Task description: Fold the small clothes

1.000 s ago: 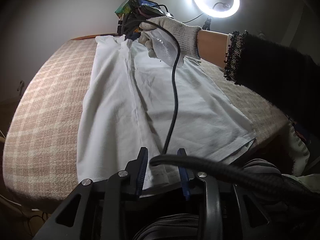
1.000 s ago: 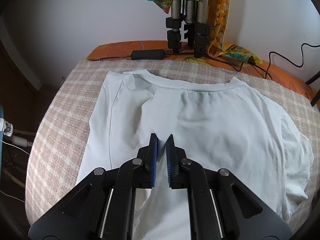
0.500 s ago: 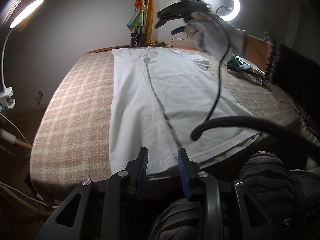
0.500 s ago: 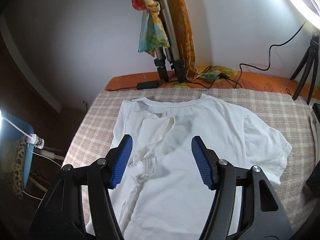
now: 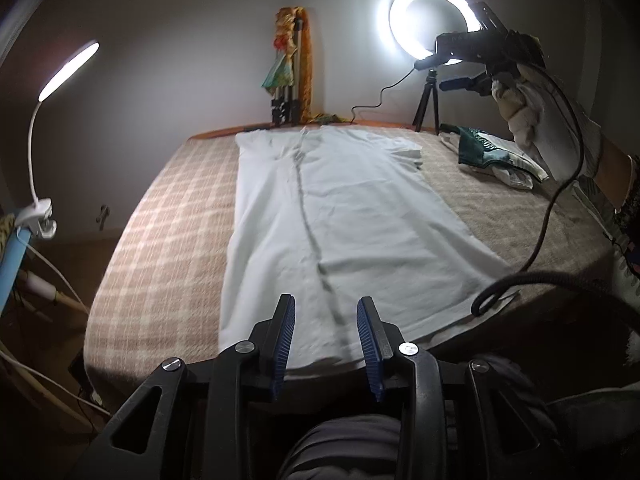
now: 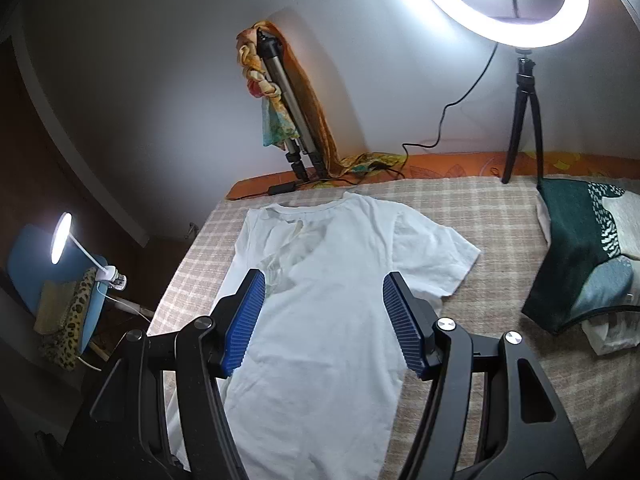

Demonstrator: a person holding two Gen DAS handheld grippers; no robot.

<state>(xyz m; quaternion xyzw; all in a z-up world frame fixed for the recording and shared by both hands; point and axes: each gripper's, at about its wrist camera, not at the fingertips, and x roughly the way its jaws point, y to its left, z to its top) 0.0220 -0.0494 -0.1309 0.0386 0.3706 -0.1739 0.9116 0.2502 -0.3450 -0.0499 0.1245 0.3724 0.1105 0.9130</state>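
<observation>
A white T-shirt (image 5: 340, 220) lies flat on the checked cover (image 5: 168, 240), its left side folded in along a long crease, its right sleeve spread out. It also shows in the right wrist view (image 6: 332, 320), neck at the far end. My left gripper (image 5: 326, 332) is open and empty, low over the shirt's near hem. My right gripper (image 6: 324, 320) is open wide and empty, raised high above the shirt; it shows in the left wrist view (image 5: 444, 76), held by a gloved hand at upper right.
A pile of green and white clothes (image 6: 588, 256) lies at the right of the cover. A ring light on a tripod (image 6: 524, 120) and a folded tripod with scarves (image 6: 284, 108) stand at the far edge. A desk lamp (image 5: 44, 160) is clamped at the left. A black cable (image 5: 552, 208) hangs from the right gripper.
My right gripper opened, let go of the shirt's folded left side and rose up and back to the right. My left gripper pulled back a little and stayed open.
</observation>
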